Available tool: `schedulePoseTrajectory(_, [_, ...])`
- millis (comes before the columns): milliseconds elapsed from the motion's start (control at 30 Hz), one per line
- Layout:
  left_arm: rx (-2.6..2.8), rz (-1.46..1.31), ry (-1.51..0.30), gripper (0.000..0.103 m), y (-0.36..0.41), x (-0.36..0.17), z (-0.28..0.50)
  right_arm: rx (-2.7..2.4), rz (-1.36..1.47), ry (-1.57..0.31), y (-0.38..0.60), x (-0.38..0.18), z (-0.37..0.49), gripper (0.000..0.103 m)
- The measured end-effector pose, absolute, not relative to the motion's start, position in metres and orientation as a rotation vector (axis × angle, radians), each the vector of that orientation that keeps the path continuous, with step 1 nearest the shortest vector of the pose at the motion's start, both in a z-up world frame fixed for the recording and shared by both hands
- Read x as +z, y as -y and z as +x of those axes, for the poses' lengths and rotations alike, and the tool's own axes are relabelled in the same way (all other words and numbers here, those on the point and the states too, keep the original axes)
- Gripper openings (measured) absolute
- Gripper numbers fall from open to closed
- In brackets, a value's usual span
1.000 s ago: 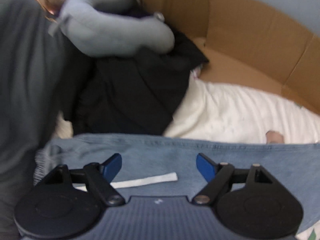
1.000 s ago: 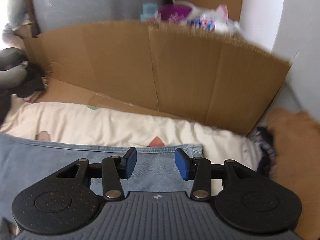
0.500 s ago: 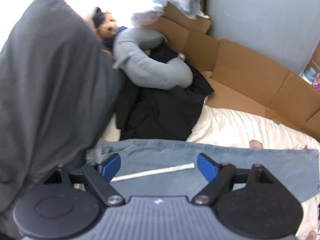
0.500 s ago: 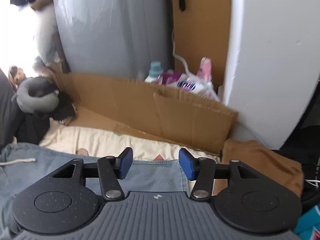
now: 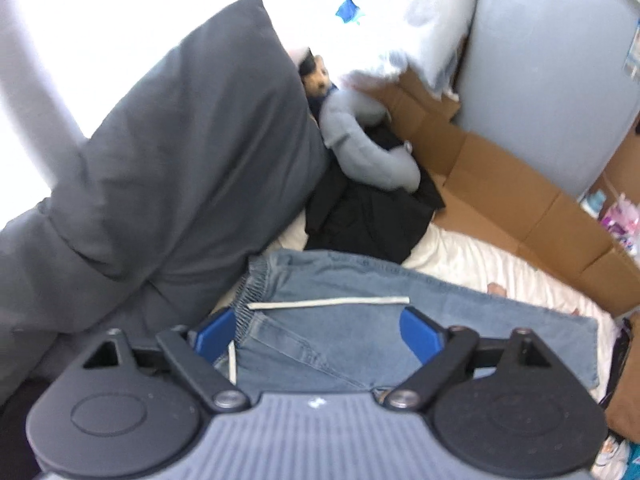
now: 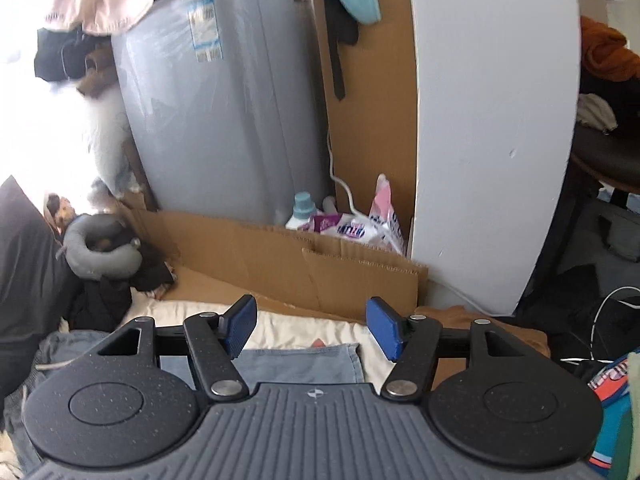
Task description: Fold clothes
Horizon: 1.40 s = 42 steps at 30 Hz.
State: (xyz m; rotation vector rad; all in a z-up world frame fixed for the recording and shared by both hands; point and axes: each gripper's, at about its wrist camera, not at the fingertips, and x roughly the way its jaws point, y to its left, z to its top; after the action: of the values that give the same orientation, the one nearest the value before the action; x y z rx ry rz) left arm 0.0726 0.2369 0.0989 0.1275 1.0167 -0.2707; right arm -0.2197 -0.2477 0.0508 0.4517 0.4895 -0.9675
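Observation:
Light blue denim trousers [image 5: 360,300] lie flat on a cream sheet [image 5: 472,256], elastic waistband to the left with a white drawstring [image 5: 328,303] across them. My left gripper [image 5: 318,334] hangs open above the waistband end, nothing between its blue pads. In the right wrist view the trouser leg end [image 6: 296,364] shows below my right gripper [image 6: 312,328], which is also open, empty and raised above the fabric.
A dark grey pillow [image 5: 180,168] rises at the left. A grey neck pillow [image 5: 368,152] rests on black clothing [image 5: 372,216]. Cardboard sheets [image 6: 304,272] line the bed's far edge, before a grey appliance [image 6: 224,112] and white wall. Brown cloth [image 6: 480,324] lies at right.
Both grippers have lifted and pulled back from the trousers, so more of the room shows. The right jaws have spread wider. The trousers stay flat on the sheet.

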Motion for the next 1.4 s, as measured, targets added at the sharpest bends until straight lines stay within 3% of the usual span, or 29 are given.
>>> schedulePoseTrajectory(367, [-0.333, 0.067, -1.055, 0.092, -0.32, 0.12, 0.048, -0.967, 0.534, -0.397, 0.208, 0.11, -0.24, 0.078])
schedulePoseTrajectory(667, [-0.326, -0.042, -1.093, 0.092, -0.361, 0.076, 0.031, -0.964, 0.527, -0.396, 0.177, 0.122, -0.244, 0.08])
schedulePoseTrajectory(967, [-0.302, -0.118, -1.146, 0.089, -0.389, 0.014, 0.008, -0.892, 0.526, -0.415, 0.147, 0.064, -0.22, 0.08])
schedulePoseTrajectory(1400, [-0.245, -0.11, -1.115, 0.079, -0.413, -0.041, -0.011, -0.78, 0.635, -0.549, 0.12, -0.095, -0.157, 0.08])
